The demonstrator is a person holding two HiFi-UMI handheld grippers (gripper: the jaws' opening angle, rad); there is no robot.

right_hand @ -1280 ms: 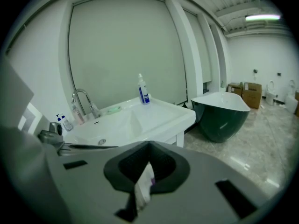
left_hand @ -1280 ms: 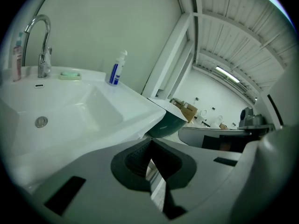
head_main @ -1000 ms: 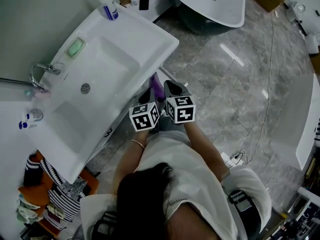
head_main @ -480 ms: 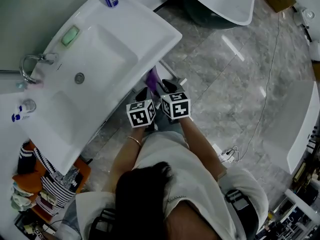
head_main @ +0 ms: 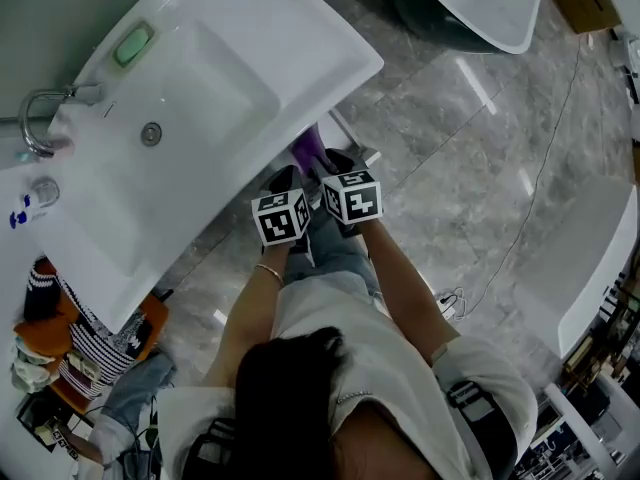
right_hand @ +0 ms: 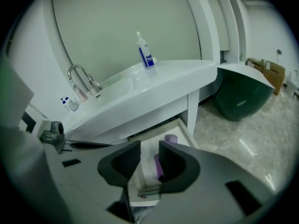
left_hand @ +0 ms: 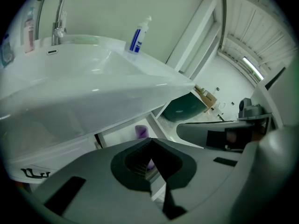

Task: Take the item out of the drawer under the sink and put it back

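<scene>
While the sink [head_main: 200, 88] filled the head view's upper left, I found the drawer [right_hand: 184, 127] beneath it open, with the purple bottle [right_hand: 171, 138] inside. The right gripper [right_hand: 149, 146] had just been opening, jaws apart and empty; the left gripper [left_hand: 150, 141] was closed. I judged this the reach stage: next, straddle the bottle and clamp.

Left gripper [head_main: 284, 180] and right gripper [head_main: 336, 160] hover side by side at the sink [head_main: 300, 38] edge, near a purple item [head_main: 308, 148]
</scene>
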